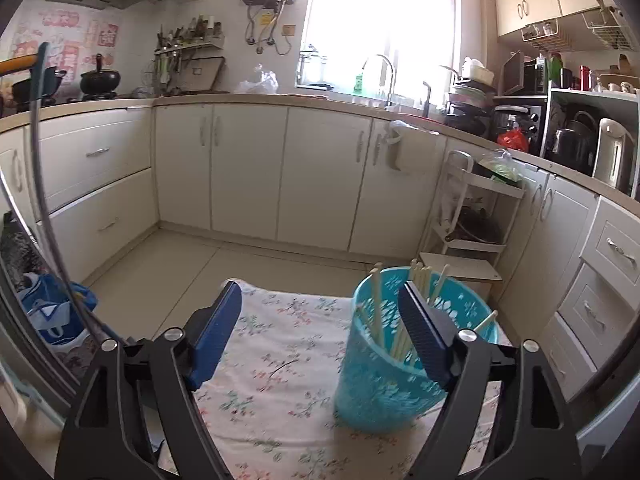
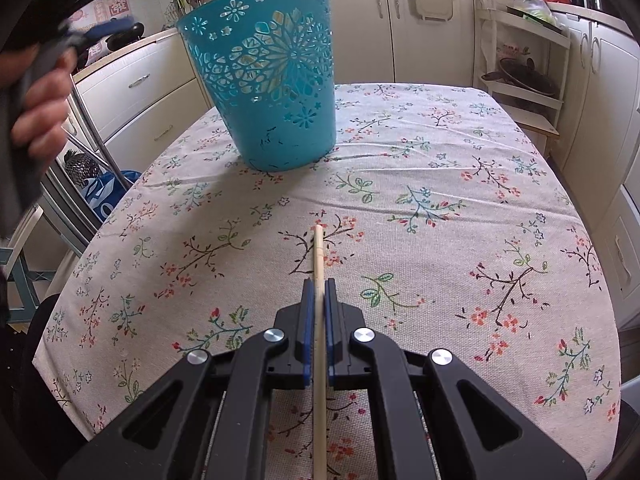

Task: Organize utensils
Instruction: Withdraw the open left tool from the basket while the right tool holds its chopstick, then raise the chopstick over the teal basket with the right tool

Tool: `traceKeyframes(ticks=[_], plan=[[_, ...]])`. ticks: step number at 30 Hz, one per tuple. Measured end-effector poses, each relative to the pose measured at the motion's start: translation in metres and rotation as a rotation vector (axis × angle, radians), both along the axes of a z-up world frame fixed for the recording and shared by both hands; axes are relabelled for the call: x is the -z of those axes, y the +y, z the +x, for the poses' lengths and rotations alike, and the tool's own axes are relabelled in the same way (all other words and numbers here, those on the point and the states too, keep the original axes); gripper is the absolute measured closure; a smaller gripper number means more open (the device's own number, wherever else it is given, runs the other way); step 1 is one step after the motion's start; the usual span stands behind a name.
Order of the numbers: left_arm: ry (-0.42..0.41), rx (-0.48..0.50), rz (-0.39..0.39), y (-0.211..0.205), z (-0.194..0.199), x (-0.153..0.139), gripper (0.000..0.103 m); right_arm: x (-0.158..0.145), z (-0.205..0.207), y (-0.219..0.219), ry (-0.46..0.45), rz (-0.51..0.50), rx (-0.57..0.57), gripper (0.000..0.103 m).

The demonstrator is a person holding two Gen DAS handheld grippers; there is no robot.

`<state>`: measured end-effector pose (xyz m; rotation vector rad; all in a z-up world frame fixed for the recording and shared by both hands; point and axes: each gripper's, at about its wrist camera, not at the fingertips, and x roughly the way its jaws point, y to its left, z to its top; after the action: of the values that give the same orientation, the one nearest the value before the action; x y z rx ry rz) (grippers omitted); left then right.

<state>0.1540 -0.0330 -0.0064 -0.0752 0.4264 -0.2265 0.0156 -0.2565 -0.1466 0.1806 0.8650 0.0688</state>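
A surface [image 2: 440, 208] covered by a floral cloth is seen, its far edge lying well short of the cream kitchen cabinets [image 1: 248, 168], with bare floor [image 1: 192, 256] between them. Most of the cloth is left uncovered on the near and right sides. A teal cut-out basket [image 2: 272, 80] is stood upright toward the far left part of the surface. Several pale chopsticks [image 1: 378, 300] are held in it, leaning against its rim with tips above the edge. The left gripper [image 1: 320, 316] is shown with its jaws spread wide and nothing between them, its right finger [image 1: 424, 332] passing in front of the basket. The right gripper [image 2: 319, 308] is closed tight on a single chopstick [image 2: 318, 256], which points forward over the cloth toward the basket, well apart from it. A person's hand [image 2: 40, 108] is visible at the left edge.
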Motion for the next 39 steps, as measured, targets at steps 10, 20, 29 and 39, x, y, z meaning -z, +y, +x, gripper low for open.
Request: traceKeyframes(ticks=[10, 20, 29, 39], plan=[[0.188, -0.075, 0.139, 0.025, -0.038, 0.092, 0.013, -0.003, -0.002, 0.015, 0.016, -0.092, -0.019, 0.04], [0.316, -0.052, 0.148, 0.019, -0.027, 0.124, 0.008, -0.001, 0.001, 0.013, 0.044, -0.136, 0.039, 0.037], [0.349, -0.041, 0.16, 0.014, -0.026, 0.13, 0.008, -0.002, 0.001, 0.023, 0.04, -0.161, -0.018, 0.09], [0.384, -0.032, 0.171, 0.009, -0.023, 0.132, 0.008, -0.009, -0.015, -0.023, 0.064, 0.242, 0.093, 0.097]])
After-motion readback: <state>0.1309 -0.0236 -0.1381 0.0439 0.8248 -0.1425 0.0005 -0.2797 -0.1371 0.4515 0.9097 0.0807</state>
